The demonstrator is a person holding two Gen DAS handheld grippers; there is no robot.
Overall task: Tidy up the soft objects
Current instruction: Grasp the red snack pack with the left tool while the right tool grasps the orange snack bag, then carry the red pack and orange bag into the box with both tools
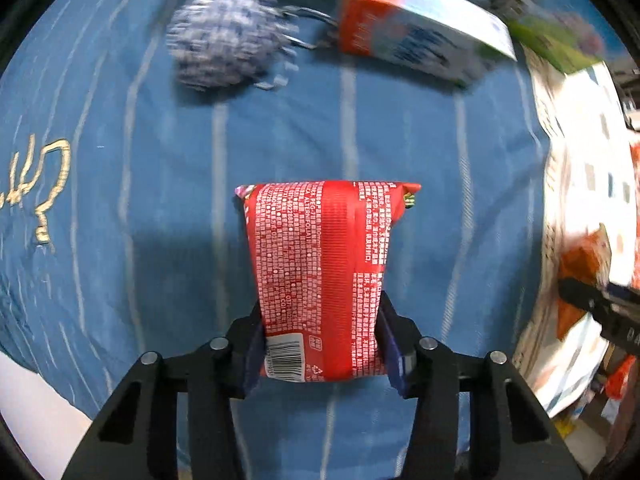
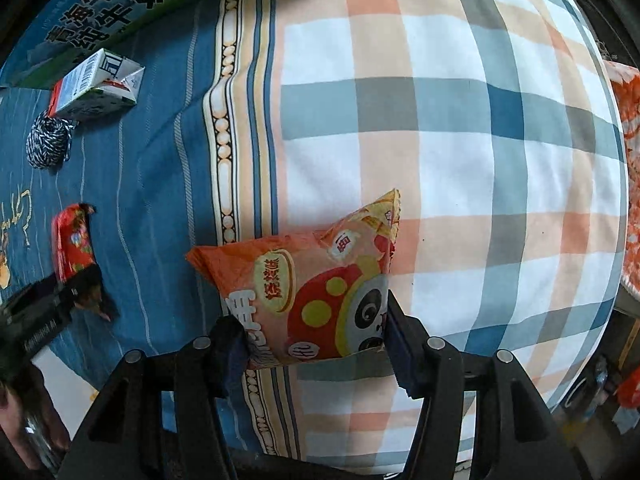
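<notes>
My left gripper (image 1: 322,340) is shut on a red snack packet (image 1: 320,264) with white print and holds it over the blue striped cloth (image 1: 160,200). The same packet (image 2: 72,240) and the left gripper (image 2: 60,296) show at the left of the right wrist view. My right gripper (image 2: 316,344) is shut on an orange snack bag (image 2: 308,280) with a panda picture, above the edge of the checked pillow (image 2: 460,140). A ball of blue-and-white yarn (image 1: 226,36) lies ahead of the left gripper; it also shows in the right wrist view (image 2: 48,142).
A red-and-white milk carton (image 1: 404,28) lies beside the yarn; it also shows in the right wrist view (image 2: 98,86). A large green-and-blue milk box (image 2: 120,4) stands at the far edge. The right gripper's arm (image 1: 600,308) shows at the left view's right.
</notes>
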